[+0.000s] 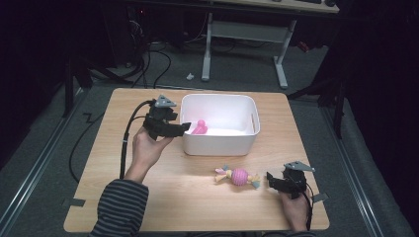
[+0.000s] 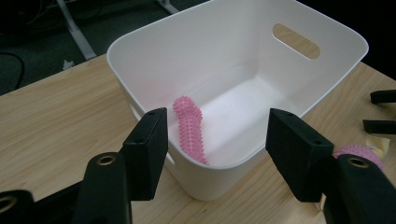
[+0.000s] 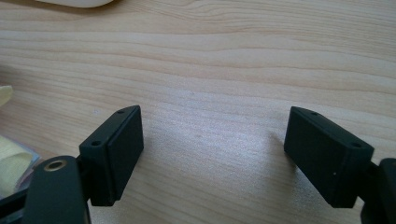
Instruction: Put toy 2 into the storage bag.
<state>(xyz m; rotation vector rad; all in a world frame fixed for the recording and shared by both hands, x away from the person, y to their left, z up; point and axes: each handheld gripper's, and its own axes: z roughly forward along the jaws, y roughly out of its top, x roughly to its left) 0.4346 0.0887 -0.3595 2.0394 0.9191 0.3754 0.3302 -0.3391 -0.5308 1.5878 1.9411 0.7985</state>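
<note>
Left gripper view showed the pink spiky toy (image 2: 189, 129) lying inside the white bin (image 2: 140, 42), just ahead of the left gripper (image 2: 212, 144), whose jaws stood apart and empty. High view added the right gripper (image 1: 272, 178), jaws apart, with a pink ball toy (image 1: 239, 176) just beside it on the table (image 1: 197, 207).

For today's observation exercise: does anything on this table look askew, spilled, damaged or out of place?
Nothing is spilled or damaged. The pink spiky rubber stick leans against the wall of the white plastic bin, while the pink knobbly ball toy with pastel rope ends lies outside it on the wooden table.
</note>
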